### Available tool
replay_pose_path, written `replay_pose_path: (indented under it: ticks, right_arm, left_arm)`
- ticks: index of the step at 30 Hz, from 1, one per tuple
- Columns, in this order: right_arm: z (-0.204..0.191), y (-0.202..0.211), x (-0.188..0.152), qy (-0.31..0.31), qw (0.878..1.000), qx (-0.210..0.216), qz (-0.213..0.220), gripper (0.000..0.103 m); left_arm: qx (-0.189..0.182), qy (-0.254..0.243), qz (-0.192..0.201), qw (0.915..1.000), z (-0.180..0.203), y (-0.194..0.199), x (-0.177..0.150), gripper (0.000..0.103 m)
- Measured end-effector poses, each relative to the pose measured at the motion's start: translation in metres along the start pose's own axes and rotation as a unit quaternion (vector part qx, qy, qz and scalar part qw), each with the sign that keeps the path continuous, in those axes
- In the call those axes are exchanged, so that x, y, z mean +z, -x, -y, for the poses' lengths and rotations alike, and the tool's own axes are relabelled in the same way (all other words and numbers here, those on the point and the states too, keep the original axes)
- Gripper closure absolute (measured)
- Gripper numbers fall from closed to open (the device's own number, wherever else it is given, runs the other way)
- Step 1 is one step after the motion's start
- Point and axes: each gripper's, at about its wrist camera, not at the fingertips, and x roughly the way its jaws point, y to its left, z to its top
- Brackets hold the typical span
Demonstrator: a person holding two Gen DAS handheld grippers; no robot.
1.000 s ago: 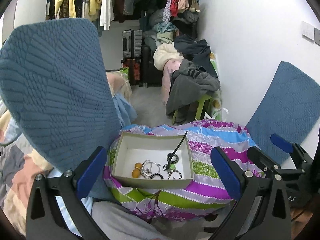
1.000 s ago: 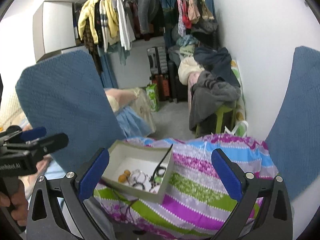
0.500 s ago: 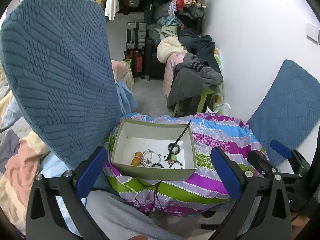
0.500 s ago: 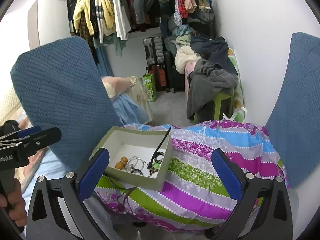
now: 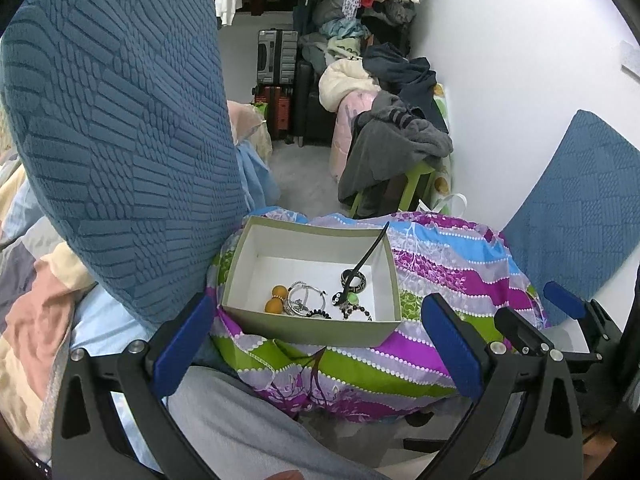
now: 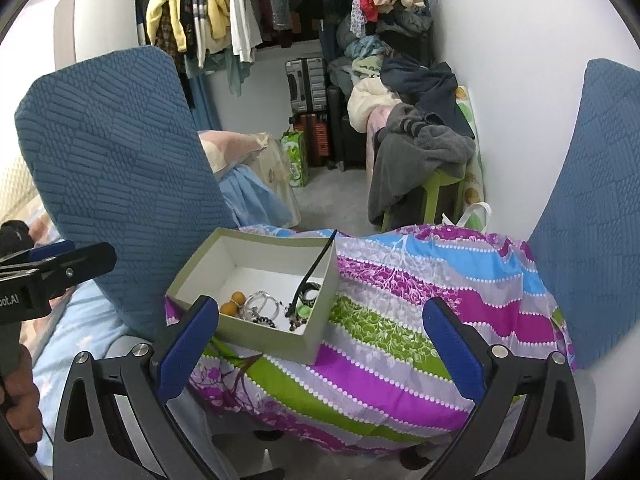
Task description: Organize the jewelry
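Green cardboard box (image 5: 312,322) on striped quilt (image 5: 452,280), jewelry (image 5: 316,300) piled inside with black hair stick (image 5: 370,252) leaning out. Left gripper (image 5: 316,344) and right gripper (image 6: 320,350) fingers spread wide, holding nothing.

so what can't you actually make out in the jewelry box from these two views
- Left wrist view: the tangled jewelry in the box is too small to count or tell apart.
- Right wrist view: the left finger of the right hand-held gripper covers the box's near corner.
- Both views: the striped quilt hides whatever is under the box.
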Motion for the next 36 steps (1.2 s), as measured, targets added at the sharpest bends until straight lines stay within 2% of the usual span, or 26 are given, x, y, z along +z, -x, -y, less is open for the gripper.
replay_pose_path:
  ticks: [27,36]
  right_arm:
    - [0.004,-0.006,-0.005,-0.008,1.0,-0.012,-0.006,0.0]
    - [0.004,-0.006,-0.005,-0.008,1.0,-0.013,-0.007,0.0]
  left_arm:
    - [0.0,-0.005,-0.021,0.9998,0.0,-0.012,-0.007,0.0]
    - [0.009,-0.004,-0.011,0.9999,-0.001,-0.011,-0.007,0.0]
